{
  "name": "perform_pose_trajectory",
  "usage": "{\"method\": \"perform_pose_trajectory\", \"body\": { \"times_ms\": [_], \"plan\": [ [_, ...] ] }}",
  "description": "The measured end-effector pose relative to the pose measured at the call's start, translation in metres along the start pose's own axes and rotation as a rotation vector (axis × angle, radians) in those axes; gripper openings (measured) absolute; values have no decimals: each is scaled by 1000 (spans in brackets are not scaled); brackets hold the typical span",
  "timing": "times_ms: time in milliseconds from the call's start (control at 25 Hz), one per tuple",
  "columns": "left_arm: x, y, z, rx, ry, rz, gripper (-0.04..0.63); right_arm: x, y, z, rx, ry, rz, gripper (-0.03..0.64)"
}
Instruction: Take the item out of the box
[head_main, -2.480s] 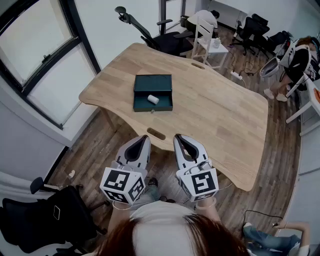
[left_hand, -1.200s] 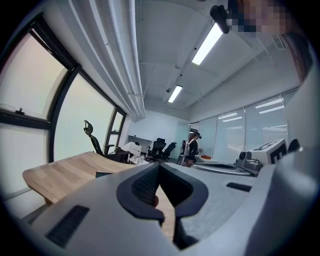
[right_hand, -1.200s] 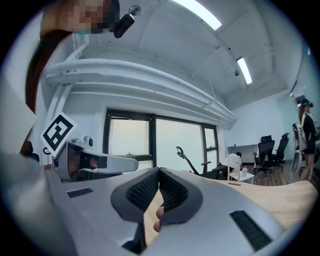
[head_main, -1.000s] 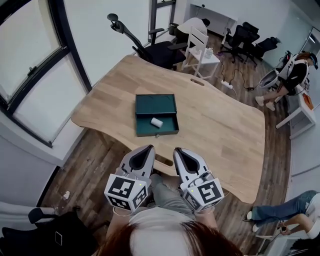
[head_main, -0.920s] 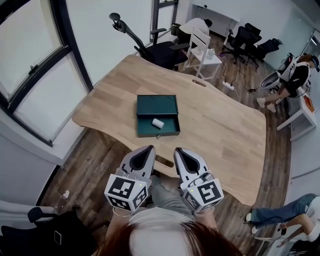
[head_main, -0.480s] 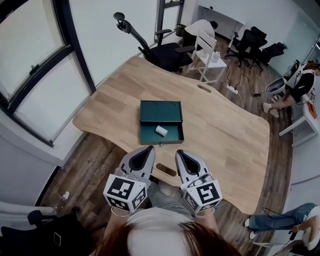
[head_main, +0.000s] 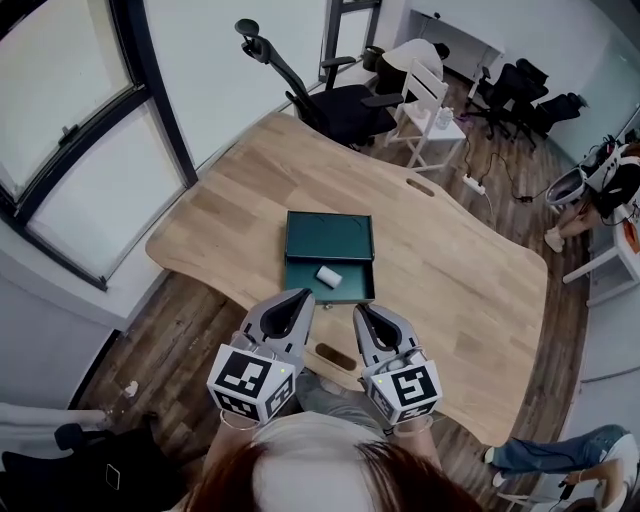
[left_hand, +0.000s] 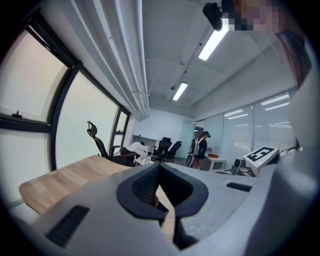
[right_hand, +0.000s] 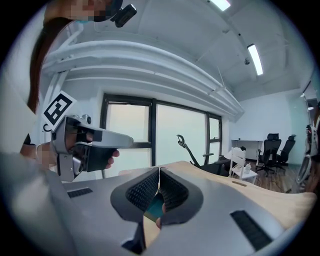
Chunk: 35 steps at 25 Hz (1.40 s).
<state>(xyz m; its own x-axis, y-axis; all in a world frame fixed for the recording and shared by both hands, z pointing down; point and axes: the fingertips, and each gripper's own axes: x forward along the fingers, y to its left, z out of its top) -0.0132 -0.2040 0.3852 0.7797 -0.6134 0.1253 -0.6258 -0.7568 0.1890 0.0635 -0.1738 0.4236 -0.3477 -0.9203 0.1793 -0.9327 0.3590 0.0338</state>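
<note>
A dark green box (head_main: 328, 236) lies on the wooden table (head_main: 460, 270), and its drawer (head_main: 352, 282) is pulled out toward me. Inside the drawer lies a small white roll (head_main: 328, 275). My left gripper (head_main: 301, 297) hangs at the table's near edge just short of the drawer, jaws shut with nothing between them. Beside it, my right gripper (head_main: 362, 311) is also shut and empty. In the left gripper view the left gripper (left_hand: 159, 166) has its pads meeting at the tip. In the right gripper view a bit of the green box (right_hand: 153, 209) shows below the closed right gripper (right_hand: 159, 170).
A black office chair (head_main: 335, 95) and a white chair (head_main: 428, 92) stand beyond the table's far edge. A cable slot (head_main: 332, 357) is cut in the table near me. Large windows (head_main: 70, 150) run along the left. A person (head_main: 612, 185) sits at far right.
The table and box have come nearer: the drawer now lies just ahead of both gripper tips. Both grippers stay shut and side by side.
</note>
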Motion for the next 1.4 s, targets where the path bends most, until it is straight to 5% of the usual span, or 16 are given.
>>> {"method": "perform_pose_trajectory", "body": {
  "times_ms": [640,1400],
  "plan": [
    [35,33,6,-7,24,26,8,58,-20,-26,-87,135,106,30],
    [69,66,-10,-50,69,72,8,122,-35,-91,-151,322,233,155]
  ]
}}
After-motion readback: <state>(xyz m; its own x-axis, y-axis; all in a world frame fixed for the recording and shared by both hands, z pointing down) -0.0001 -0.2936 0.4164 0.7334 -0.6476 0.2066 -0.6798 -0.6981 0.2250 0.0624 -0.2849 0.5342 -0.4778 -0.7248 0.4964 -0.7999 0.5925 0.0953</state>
